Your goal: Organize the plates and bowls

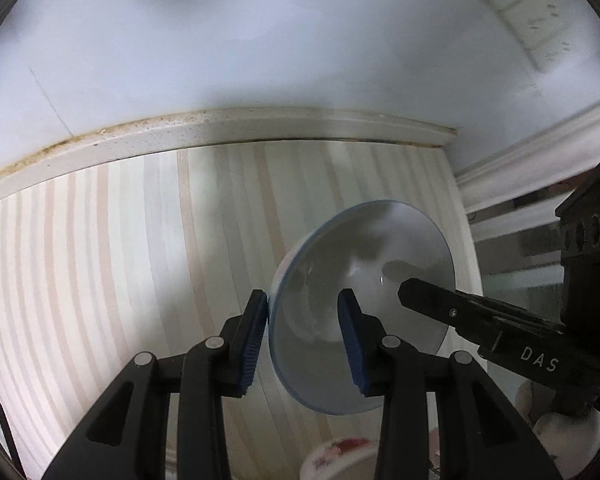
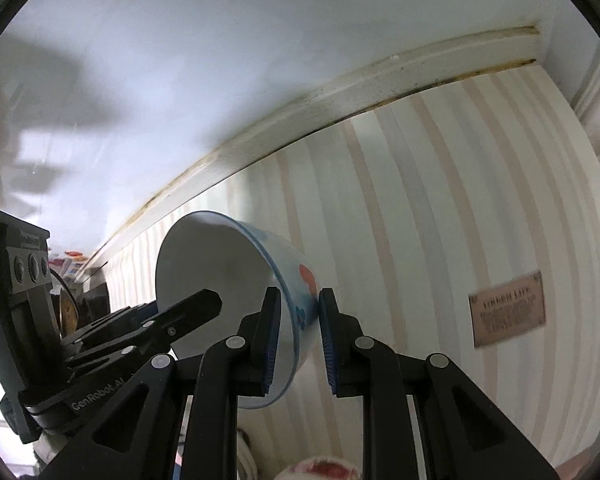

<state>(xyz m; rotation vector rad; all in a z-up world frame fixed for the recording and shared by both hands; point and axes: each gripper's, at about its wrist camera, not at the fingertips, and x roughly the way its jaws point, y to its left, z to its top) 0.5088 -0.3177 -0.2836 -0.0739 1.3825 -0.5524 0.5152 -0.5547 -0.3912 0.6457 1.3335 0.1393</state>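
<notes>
Bowl (image 1: 364, 304), white with blue rim, tilted above striped tablecloth (image 1: 100, 280); left gripper (image 1: 304, 332) and right gripper (image 2: 299, 332) each clamped on its wall

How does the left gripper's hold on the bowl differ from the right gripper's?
The left gripper pinches the bowl rim with its right finger inside and left finger outside; the right gripper has its left finger inside and right finger on the patterned outer wall. The left gripper takes one side of the rim, the right gripper the opposite side. Both are shut on the same tilted bowl.
</notes>
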